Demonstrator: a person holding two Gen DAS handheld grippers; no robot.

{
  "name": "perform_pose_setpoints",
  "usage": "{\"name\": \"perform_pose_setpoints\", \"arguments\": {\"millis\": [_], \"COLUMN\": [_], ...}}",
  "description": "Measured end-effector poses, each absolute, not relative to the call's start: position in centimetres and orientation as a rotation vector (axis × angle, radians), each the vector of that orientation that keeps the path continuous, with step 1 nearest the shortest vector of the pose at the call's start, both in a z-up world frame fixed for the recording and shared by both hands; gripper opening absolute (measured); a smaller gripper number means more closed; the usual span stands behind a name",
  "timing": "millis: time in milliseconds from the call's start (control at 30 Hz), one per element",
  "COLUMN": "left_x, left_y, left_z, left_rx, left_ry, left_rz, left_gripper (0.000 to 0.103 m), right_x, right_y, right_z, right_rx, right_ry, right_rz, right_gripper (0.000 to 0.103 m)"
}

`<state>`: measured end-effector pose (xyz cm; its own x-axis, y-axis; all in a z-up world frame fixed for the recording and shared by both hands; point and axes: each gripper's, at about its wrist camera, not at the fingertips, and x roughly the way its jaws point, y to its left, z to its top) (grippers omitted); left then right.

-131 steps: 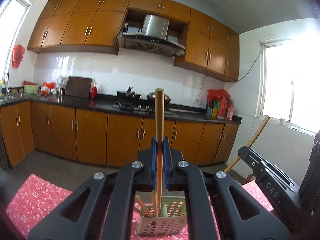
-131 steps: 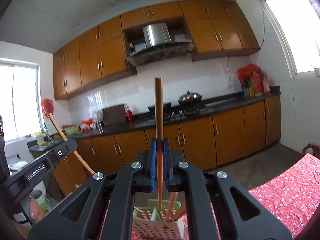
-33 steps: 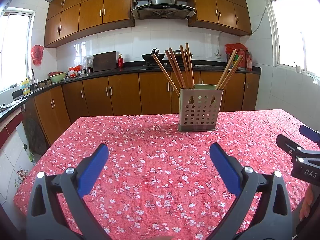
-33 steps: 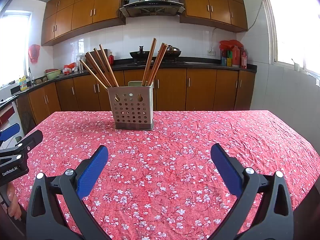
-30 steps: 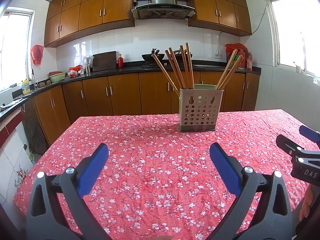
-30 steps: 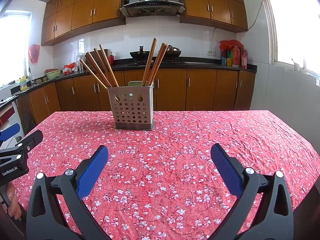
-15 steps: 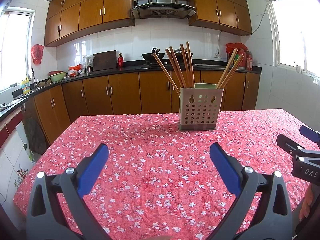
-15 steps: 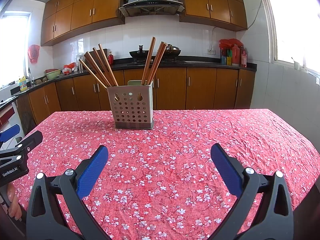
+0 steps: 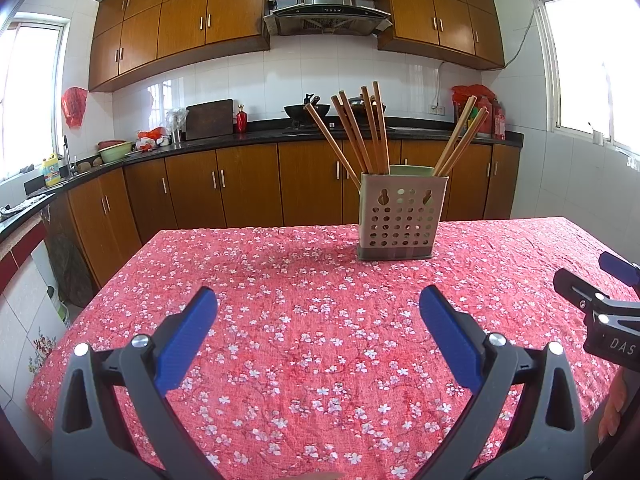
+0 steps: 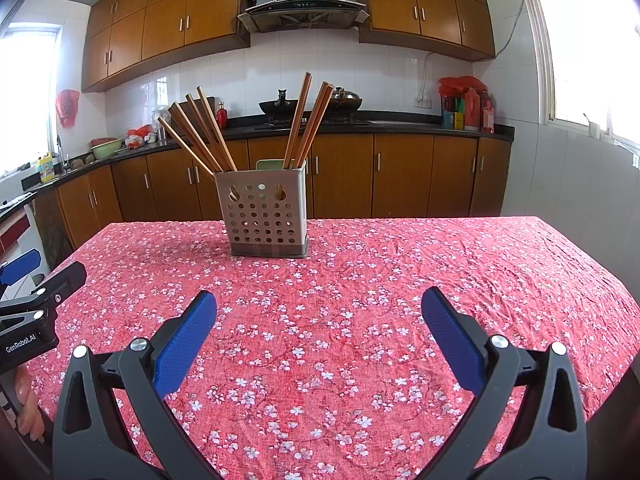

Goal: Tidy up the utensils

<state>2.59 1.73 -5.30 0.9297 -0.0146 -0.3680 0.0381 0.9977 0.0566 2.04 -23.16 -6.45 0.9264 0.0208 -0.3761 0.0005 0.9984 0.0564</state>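
A perforated utensil holder stands upright on the far middle of a table covered by a red floral tablecloth. Wooden chopsticks lean out of it in two bunches, one to the left and one to the right. The left gripper and the right gripper hover over the near cloth, well apart from the holder, each with blue-padded jaws spread wide and empty.
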Motion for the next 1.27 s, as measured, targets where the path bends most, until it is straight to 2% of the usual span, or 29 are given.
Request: {"name": "perform_pose_setpoints", "arguments": {"millis": [1267], "left_x": [2.59], "left_y": [1.63], "left_z": [-5.43], "left_rx": [0.066], "left_ry": [0.382], "left_rz": [-0.018], "left_gripper": [0.099], "right_x": [2.04], "right_y": [-23.22], "right_z": [-6.44], "right_rx": [0.058], "right_ry": [0.387], "right_rz": [0.01], "right_gripper": [0.101]}}
